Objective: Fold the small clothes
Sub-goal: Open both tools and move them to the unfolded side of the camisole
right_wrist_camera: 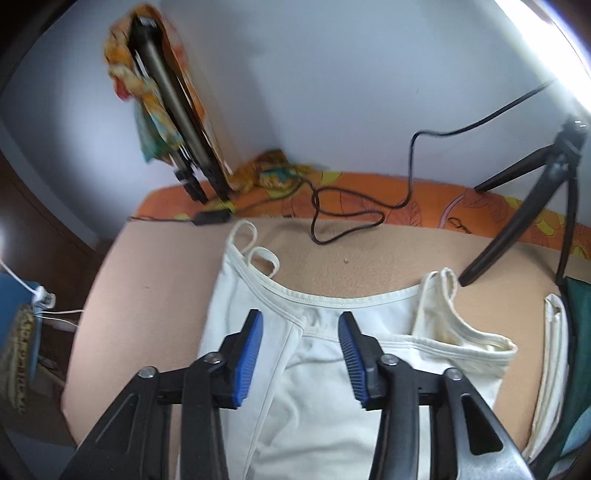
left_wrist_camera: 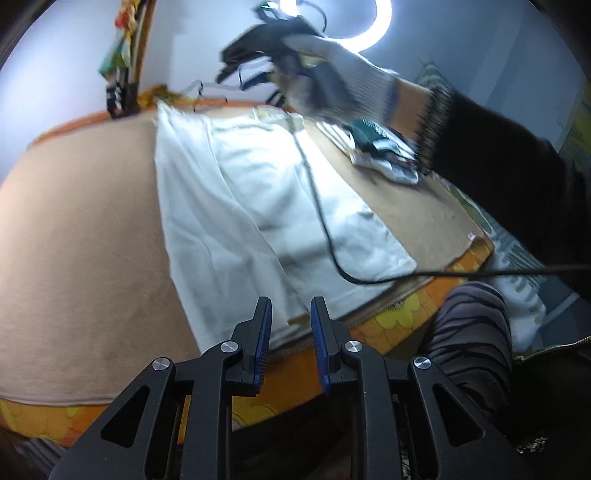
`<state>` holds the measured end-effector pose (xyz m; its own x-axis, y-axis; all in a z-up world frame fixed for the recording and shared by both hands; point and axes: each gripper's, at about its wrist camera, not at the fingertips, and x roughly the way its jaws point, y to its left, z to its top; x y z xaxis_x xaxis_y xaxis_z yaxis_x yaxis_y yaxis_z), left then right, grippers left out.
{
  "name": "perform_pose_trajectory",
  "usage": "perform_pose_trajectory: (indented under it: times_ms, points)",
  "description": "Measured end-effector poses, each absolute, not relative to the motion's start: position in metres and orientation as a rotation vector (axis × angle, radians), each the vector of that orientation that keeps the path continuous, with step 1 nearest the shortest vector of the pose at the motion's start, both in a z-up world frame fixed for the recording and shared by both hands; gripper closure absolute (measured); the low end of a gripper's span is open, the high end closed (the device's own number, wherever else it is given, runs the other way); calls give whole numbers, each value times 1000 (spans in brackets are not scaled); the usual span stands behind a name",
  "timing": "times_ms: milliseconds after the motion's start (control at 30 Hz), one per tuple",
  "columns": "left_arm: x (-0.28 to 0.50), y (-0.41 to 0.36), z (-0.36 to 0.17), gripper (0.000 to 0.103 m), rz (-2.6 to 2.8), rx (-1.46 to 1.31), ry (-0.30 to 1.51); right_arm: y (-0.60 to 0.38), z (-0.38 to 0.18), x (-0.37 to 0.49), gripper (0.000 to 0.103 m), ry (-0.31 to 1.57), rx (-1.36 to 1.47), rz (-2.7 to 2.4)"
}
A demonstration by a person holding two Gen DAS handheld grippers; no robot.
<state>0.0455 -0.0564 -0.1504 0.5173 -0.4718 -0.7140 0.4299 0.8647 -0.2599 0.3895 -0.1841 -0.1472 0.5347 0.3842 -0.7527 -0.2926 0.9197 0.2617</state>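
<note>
I'm seeing a ring light (left_wrist_camera: 369, 33) blowing out the top, motion blur smearing the gloved hand (left_wrist_camera: 325, 74), fisheye edges darkening.

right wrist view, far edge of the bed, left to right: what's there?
Folded black stand draped with patterned cloth → small black adapter box → looped black cable → black tripod legs.

Tan blanket-covered bed (right_wrist_camera: 155, 280), white camisole (right_wrist_camera: 325, 369) spread flat, black cable (right_wrist_camera: 347, 225) looped beside tripod foot (right_wrist_camera: 491, 254)
</note>
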Motion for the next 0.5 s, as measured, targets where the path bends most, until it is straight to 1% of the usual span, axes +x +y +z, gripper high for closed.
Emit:
perform_pose_trajectory:
  times_ms: [100,200,367,433,500]
  points:
    - [44,-62,-145,83,-523,-25,833,-210,-129,368,52,887,143,426]
    - [47,-72,-147,83,-532,-15,830,-242,-115,345,49,861,158,434]
    - [48,-101,-150,83,-587,21,829,-285,-106,324,44,845,130,413]
    - [48,-118,-151,83,-613,43,826,-304,-107,319,33,844,120,394]
    - [49,-135,-152,83,-642,64,823,-321,-108,314,31,849,122,391]
